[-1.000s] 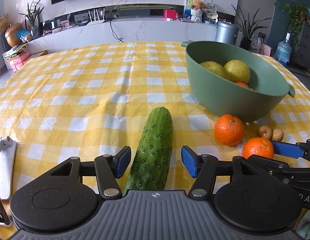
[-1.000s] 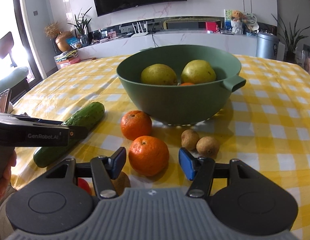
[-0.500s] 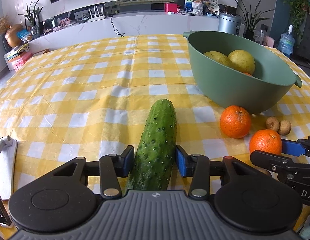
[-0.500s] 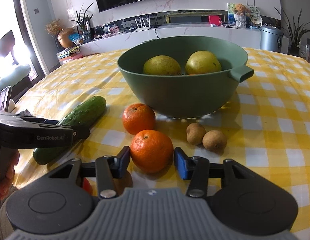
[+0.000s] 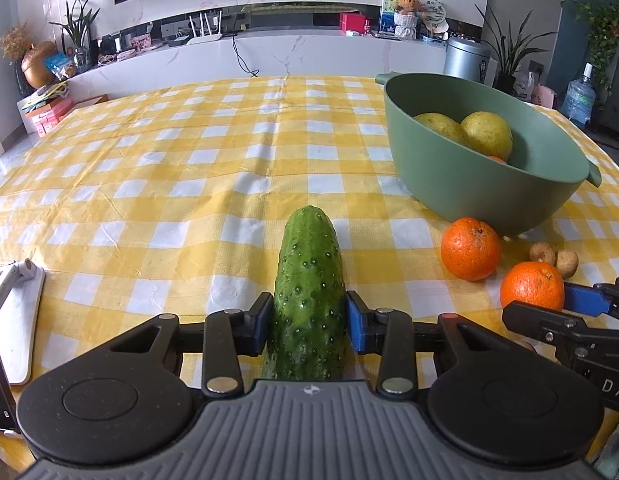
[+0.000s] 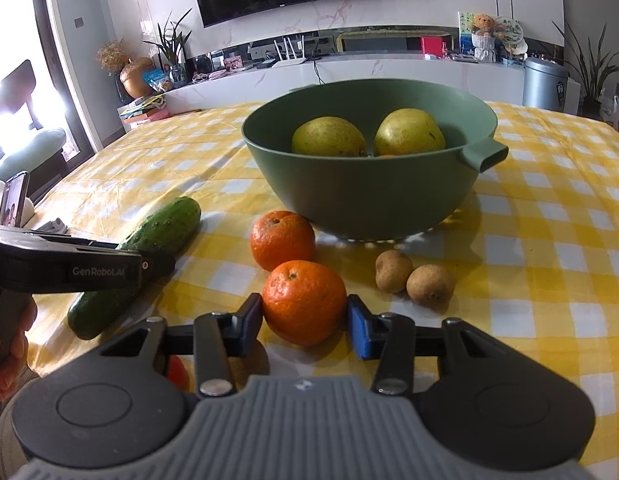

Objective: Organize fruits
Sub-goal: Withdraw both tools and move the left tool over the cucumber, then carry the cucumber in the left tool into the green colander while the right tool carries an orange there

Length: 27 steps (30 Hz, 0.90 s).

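My left gripper is shut on a green cucumber that lies on the yellow checked tablecloth, pointing away from me. My right gripper is shut on the near orange, its blue pads touching both sides. A second orange sits just behind it. A green bowl holds two yellow pears and a partly hidden orange fruit. In the left wrist view the bowl stands at the right, with both oranges below it.
Two small brown fruits lie right of the near orange. A white phone stand sits at the table's left front edge. A red object shows under my right gripper. A white cabinet runs behind the table.
Both grippers closed from open: the left onto the cucumber, the right onto the near orange. Both also moved slightly forward.
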Each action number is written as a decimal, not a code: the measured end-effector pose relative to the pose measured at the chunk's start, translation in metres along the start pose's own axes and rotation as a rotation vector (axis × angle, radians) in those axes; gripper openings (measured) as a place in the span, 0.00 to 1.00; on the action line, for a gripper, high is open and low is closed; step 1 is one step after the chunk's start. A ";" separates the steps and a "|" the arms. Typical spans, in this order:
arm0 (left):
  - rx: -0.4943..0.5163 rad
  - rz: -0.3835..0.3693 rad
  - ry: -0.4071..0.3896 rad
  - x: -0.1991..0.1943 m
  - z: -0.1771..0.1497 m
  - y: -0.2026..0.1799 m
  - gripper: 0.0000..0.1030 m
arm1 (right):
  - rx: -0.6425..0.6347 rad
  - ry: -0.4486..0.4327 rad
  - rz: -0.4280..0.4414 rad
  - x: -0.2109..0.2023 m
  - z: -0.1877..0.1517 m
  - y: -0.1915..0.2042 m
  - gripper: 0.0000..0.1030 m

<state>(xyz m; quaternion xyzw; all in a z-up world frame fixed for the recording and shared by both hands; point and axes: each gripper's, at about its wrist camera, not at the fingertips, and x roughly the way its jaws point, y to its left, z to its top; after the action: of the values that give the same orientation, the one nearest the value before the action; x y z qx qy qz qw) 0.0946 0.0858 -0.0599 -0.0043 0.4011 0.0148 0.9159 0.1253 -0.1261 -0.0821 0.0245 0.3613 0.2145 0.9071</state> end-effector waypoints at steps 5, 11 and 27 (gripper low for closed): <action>0.003 -0.013 -0.034 -0.013 0.002 -0.002 0.42 | -0.008 -0.029 -0.004 -0.007 0.001 0.000 0.41; -0.017 -0.042 -0.067 -0.034 0.005 -0.002 0.42 | -0.033 -0.075 -0.002 -0.023 0.002 0.002 0.41; -0.029 -0.165 -0.142 -0.081 0.049 -0.023 0.42 | -0.079 -0.202 0.028 -0.080 0.020 0.004 0.40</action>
<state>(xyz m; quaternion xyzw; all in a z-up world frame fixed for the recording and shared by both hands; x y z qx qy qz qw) 0.0764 0.0616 0.0329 -0.0495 0.3332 -0.0547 0.9400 0.0859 -0.1530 -0.0150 0.0150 0.2591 0.2376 0.9361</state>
